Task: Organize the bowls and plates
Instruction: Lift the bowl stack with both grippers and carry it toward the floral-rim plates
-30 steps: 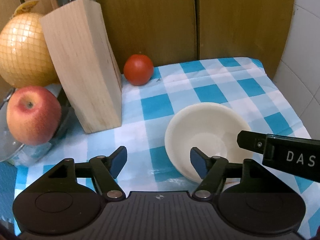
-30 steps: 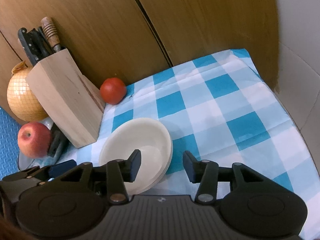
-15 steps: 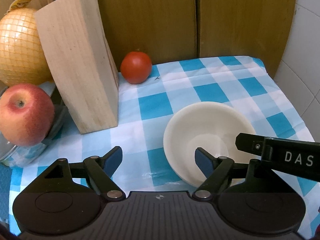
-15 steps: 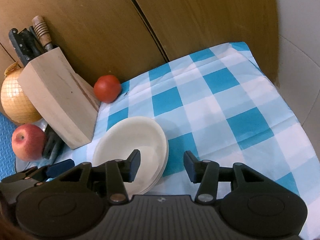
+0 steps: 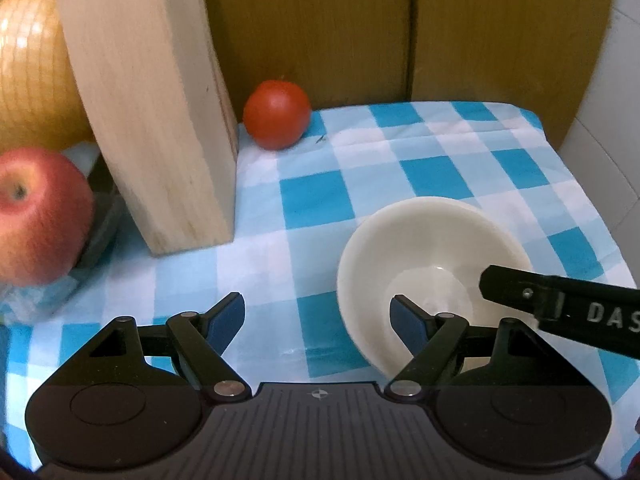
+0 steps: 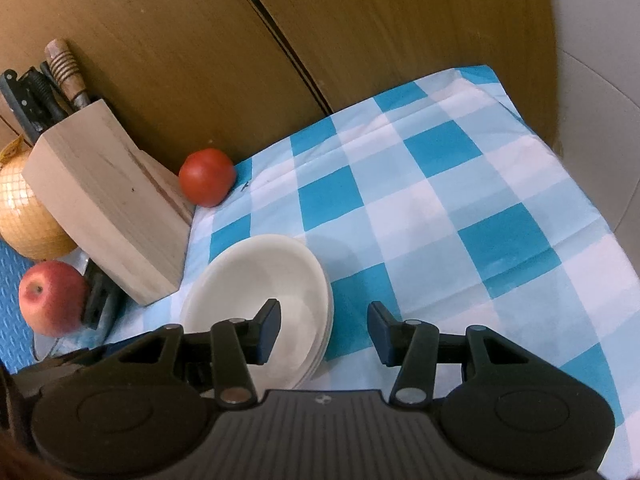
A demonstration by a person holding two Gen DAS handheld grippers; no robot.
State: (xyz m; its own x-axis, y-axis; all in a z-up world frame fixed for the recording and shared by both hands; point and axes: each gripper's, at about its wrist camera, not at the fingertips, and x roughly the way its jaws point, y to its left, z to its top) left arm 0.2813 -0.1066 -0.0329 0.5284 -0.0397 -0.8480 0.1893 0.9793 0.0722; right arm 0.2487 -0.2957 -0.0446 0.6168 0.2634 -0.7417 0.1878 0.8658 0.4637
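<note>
A stack of cream bowls (image 5: 432,256) rests on the blue-and-white checked cloth (image 5: 320,200). In the right wrist view the stack (image 6: 260,288) shows several rims at its right edge. My left gripper (image 5: 318,318) is open, astride the stack's near left rim: one finger is over the bowl's inside, the other over the cloth. My right gripper (image 6: 324,330) is open too, with the stack's right rim in the gap and neither pad pressing on it. Its black finger (image 5: 560,312) reaches over the bowl in the left wrist view.
A wooden knife block (image 5: 152,108) stands left of the bowls, with a tomato (image 5: 277,114) behind them. An apple (image 5: 36,216) and a netted yellow fruit (image 5: 32,60) sit further left. Wooden panels (image 6: 280,40) close the back and a white wall (image 6: 600,100) the right.
My left gripper's jaws have spread wider and it has sunk slightly toward the cloth. The bowls and the right gripper have stayed in place.
</note>
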